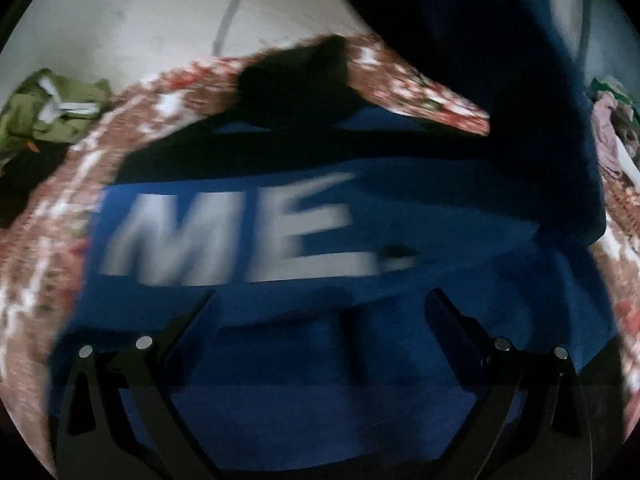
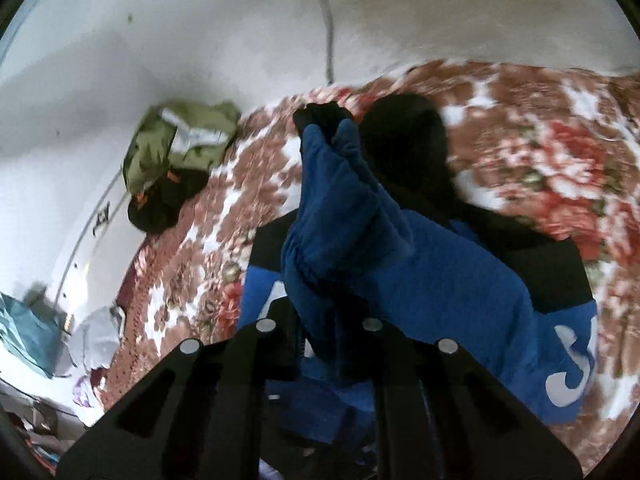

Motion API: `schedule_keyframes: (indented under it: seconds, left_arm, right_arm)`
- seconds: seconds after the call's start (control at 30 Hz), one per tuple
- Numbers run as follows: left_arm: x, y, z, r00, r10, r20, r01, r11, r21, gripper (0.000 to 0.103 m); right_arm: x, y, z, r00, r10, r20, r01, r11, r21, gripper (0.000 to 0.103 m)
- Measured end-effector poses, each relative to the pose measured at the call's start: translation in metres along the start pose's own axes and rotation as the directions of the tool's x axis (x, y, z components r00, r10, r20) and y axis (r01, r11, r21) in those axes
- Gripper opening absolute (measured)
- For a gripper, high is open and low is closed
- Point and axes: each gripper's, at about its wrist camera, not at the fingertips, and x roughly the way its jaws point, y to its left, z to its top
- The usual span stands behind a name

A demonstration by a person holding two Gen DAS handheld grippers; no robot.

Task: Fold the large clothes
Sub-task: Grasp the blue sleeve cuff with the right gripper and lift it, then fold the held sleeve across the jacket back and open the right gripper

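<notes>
Blue fleece hoodie (image 1: 360, 340) with black panels and white letters lies on a floral bedspread (image 2: 540, 128). My right gripper (image 2: 320, 344) is clamped on its soft, bunched sleeve (image 2: 340, 208), lifted above the hoodie. My left gripper (image 1: 320, 320) hangs wide apart, empty, over the hoodie.

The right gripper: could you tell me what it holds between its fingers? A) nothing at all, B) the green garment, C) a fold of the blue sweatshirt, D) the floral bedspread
C: in the right wrist view the right gripper is shut on a bunched sleeve of the blue sweatshirt, lifted above the floral bedspread; the green garment lies untouched at the bed's far edge.
</notes>
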Motion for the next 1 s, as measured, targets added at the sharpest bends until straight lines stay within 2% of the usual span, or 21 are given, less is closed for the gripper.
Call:
schedule_keyframes:
  seconds: [0.17,0.27,0.43,0.5,0.53,0.57,0.6,0.63,0.67,0.77,0.87,0.93,1.0]
  left_arm:
    - [-0.031,0.089,-0.019,0.998,0.065,0.015,-0.063,0.996,-0.069,0.098]
    - [-0.047,0.121,-0.029,0.996,0.091,0.022,-0.089,0.993,-0.078,0.098]
    - [-0.060,0.154,-0.054,0.991,0.131,0.002,-0.130,0.988,-0.080,0.098]
    - [-0.063,0.162,-0.065,0.988,0.157,-0.011,-0.157,0.985,-0.077,0.098]
    - [-0.064,0.164,-0.068,0.986,0.167,-0.014,-0.167,0.983,-0.078,0.098]
    - [-0.067,0.167,-0.071,0.985,0.173,-0.014,-0.173,0.982,-0.080,0.098]
    - [-0.070,0.169,-0.073,0.985,0.172,-0.012,-0.173,0.981,-0.083,0.098]
    - [-0.073,0.172,-0.073,0.985,0.171,-0.008,-0.171,0.981,-0.087,0.098]
    - [-0.075,0.174,-0.073,0.986,0.169,-0.004,-0.169,0.981,-0.090,0.098]
    - [-0.083,0.179,-0.070,0.985,0.170,0.006,-0.169,0.982,-0.084,0.098]
    - [-0.094,0.177,-0.060,0.983,0.184,0.017,-0.182,0.982,-0.053,0.098]
    - [-0.098,0.173,-0.048,0.984,0.175,0.033,-0.173,0.984,-0.046,0.098]
    - [-0.100,0.166,-0.029,0.988,0.145,0.059,-0.143,0.989,-0.049,0.098]
  right_arm:
    - [0.090,0.050,-0.025,0.994,0.017,-0.104,-0.023,0.998,-0.057,0.011]
    - [0.139,0.071,-0.045,0.988,0.011,-0.156,-0.025,0.996,-0.085,0.011]
    - [0.214,0.090,-0.080,0.970,-0.091,-0.225,0.051,0.982,-0.179,0.011]
    - [0.240,0.096,-0.094,0.955,-0.141,-0.259,0.080,0.969,-0.235,0.021]
    - [0.243,0.095,-0.097,0.950,-0.156,-0.270,0.087,0.964,-0.252,0.023]
    - [0.247,0.098,-0.102,0.944,-0.182,-0.275,0.105,0.956,-0.273,0.041]
    - [0.246,0.098,-0.103,0.943,-0.186,-0.274,0.106,0.953,-0.283,0.077]
    - [0.243,0.102,-0.104,0.945,-0.173,-0.276,0.092,0.955,-0.282,0.093]
    - [0.234,0.107,-0.104,0.954,-0.146,-0.262,0.074,0.961,-0.265,0.099]
    - [0.211,0.121,-0.097,0.964,-0.111,-0.240,0.040,0.959,-0.282,0.098]
    - [0.175,0.114,-0.084,0.976,-0.090,-0.200,0.039,0.969,-0.245,0.098]
    - [0.151,0.096,-0.073,0.978,-0.115,-0.175,0.075,0.973,-0.216,0.098]
    - [0.126,0.063,-0.060,0.965,-0.213,-0.152,0.182,0.963,-0.198,0.098]
